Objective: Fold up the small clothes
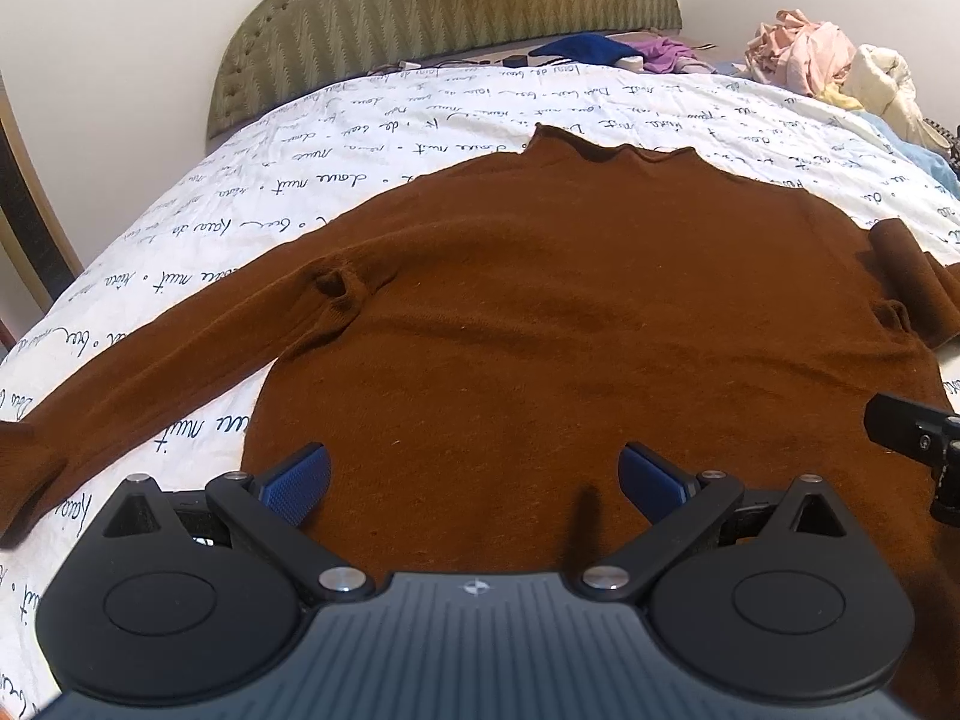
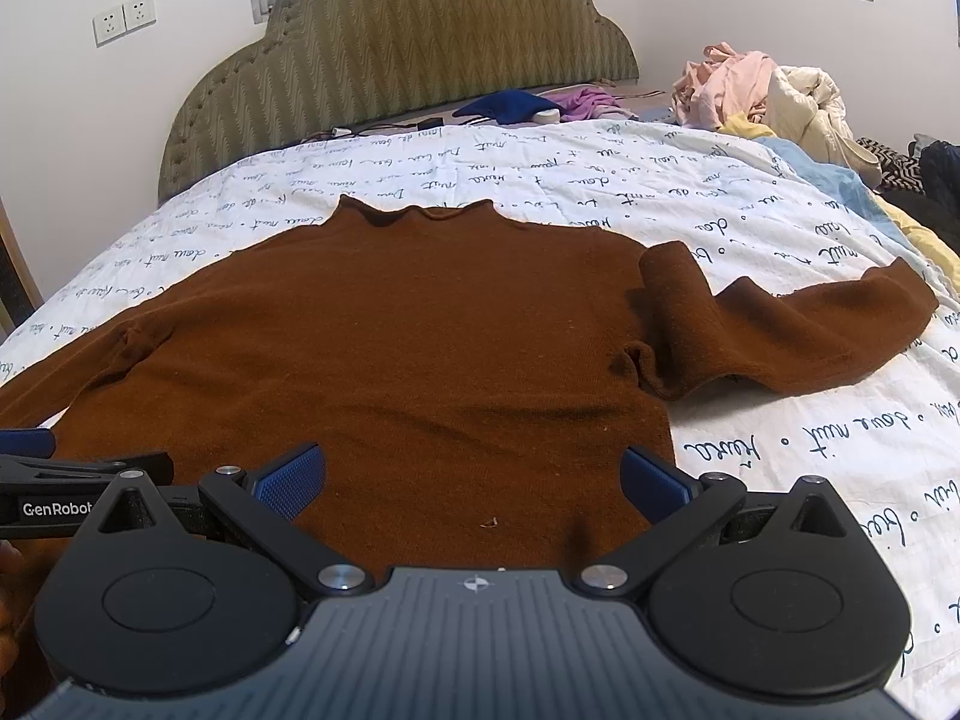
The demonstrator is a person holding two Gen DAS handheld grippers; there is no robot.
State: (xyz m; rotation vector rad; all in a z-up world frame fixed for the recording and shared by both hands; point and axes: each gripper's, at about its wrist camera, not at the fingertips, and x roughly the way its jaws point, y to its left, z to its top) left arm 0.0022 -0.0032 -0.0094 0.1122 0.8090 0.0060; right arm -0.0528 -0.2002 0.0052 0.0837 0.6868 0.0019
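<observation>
The bed carried a white quilt with script print, and a brown sweater lay flat on it, collar toward the headboard. Left of the sweater's body one sleeve stretched out; right of it the other lay bent. Both the left tongs and right tongs hung wide open over the sweater's hem, gripping nothing. Folding seemed about to begin; the next move likely called for pinching a sleeve or the hem
</observation>
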